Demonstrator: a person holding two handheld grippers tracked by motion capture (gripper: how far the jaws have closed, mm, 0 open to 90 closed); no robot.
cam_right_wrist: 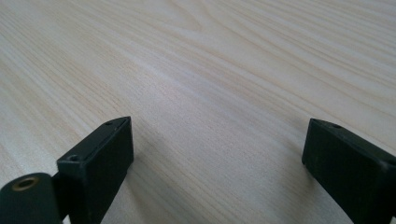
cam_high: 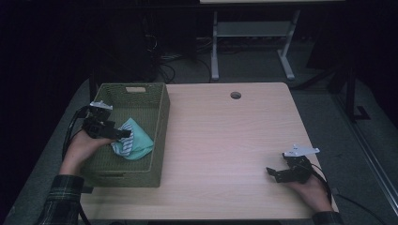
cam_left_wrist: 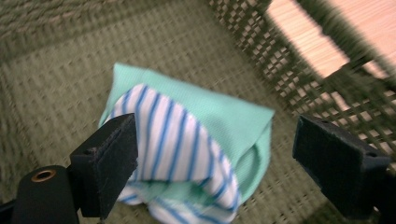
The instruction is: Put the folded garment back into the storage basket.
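Cloth's (cam_left_wrist: 187,140) lower edge behind left tool (cam_left_wrist: 212,158)

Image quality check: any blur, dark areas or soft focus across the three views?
High view: dim overall, floor and background nearly black, the basket and table readable. Left gripper view: motion blur on the basket weave, the folded cloth slightly soft. Right gripper view: bright, even light; wood grain soft toward the far edge, sharper near the jaws.

Basket walls (cam_high: 162,136) around cloth (cam_high: 133,140)

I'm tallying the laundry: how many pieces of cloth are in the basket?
1 folded bundle, mint green with a blue-and-white striped part, lying on the floor of the green woven basket, just beyond the open left gripper. It may be more than one piece folded together.
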